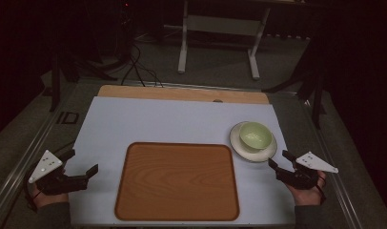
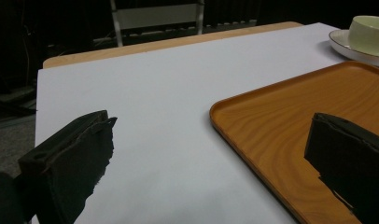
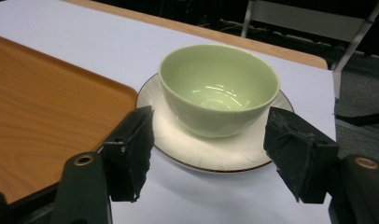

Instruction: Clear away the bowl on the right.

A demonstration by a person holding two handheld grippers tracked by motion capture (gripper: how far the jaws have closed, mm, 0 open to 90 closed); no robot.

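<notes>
Bowl [image 3: 219, 88] on its plate [image 3: 211, 149] sat at twelve o'clock from my right gripper [image 3: 208, 156], jaws spread, nearer than my spread left gripper [image 1: 80, 168].

No readable text — nothing legible anywhere.
Floor left of the table [image 1: 134, 119] has a faint boxy white mark [image 1: 67, 118] — poss. letters, too dim & small to read; tray [image 1: 177, 181], bowl [image 1: 255, 135], plate [image 1: 239, 143] carry no lettering.
</notes>
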